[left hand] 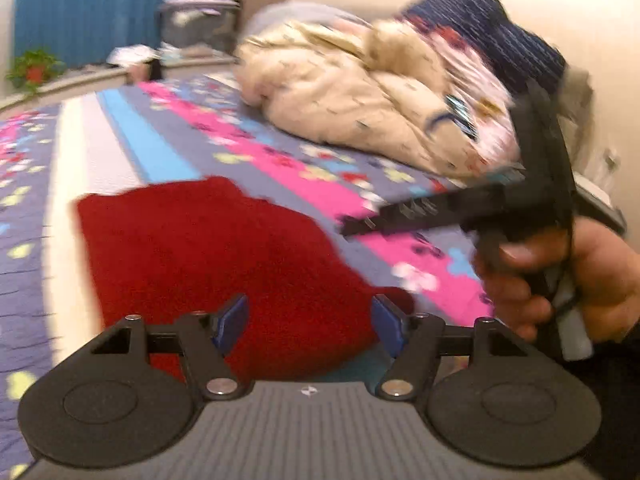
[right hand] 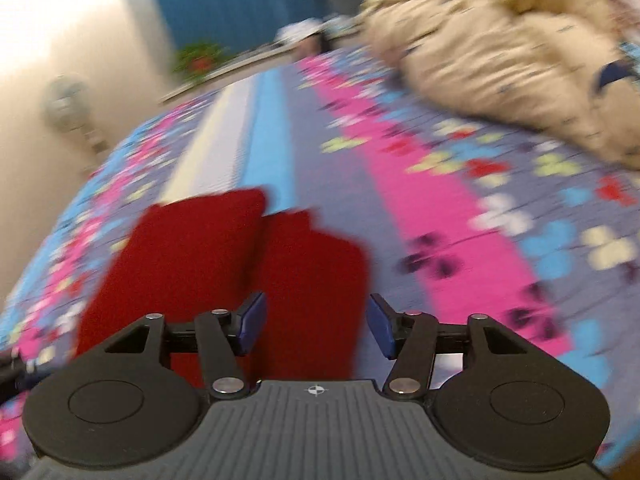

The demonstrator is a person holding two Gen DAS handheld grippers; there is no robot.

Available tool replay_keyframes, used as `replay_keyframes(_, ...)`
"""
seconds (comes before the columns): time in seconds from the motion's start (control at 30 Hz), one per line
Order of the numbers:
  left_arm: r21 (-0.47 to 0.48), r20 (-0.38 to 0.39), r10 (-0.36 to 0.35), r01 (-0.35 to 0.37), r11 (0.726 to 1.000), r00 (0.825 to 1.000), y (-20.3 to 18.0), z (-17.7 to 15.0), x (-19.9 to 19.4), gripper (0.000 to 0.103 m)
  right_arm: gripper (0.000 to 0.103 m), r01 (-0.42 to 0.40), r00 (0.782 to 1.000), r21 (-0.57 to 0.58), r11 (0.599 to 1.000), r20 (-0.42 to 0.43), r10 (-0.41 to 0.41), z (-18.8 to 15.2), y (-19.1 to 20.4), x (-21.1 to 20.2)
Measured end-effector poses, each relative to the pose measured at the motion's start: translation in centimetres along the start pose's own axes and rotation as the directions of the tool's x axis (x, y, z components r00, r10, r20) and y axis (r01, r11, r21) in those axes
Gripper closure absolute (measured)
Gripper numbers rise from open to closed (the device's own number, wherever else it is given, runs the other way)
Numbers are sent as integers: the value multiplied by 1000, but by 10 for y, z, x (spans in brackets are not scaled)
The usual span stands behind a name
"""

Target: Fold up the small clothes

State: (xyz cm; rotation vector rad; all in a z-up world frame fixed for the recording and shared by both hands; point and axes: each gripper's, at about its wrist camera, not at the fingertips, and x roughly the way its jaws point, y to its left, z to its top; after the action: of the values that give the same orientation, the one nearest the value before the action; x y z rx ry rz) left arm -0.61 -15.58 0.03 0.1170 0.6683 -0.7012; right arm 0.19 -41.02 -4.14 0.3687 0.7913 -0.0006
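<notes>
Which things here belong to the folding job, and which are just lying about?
Job: red garment; left tool, open; right tool, open.

Lying about: beige quilted jacket; navy patterned cloth; potted plant; floral bedspread.

text: none readable | sign: small white round crosshair emblem on ribbed grey gripper body (left hand: 309, 391), the same in right wrist view (right hand: 316, 390) | labels, brands, numbers: none | note: both views have motion blur
</notes>
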Motion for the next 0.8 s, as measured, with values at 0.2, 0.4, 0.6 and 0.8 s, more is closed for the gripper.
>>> replay_keyframes(0.2,-121,-171,71,-92,988,983,59,-41,22,63,46,-39,977,-68,997,-213,24,-17,35,40)
replay_keyframes(0.4,-38,-167,79,-87,995,983,48,-40,22,58,88,-138,980,-77,987,-157,125,-16,41,20)
replay_keyframes(0.6,-122,-180,-33,10,992,983,71,-17,11,37,89,-61,977,-92,994,-208,40,-27,29,29)
replay_keyframes(0.8,-290,-109,42,-72,954,993,119,13,14,12,53,-76,984,-44,996,-166,68,-16,27,27)
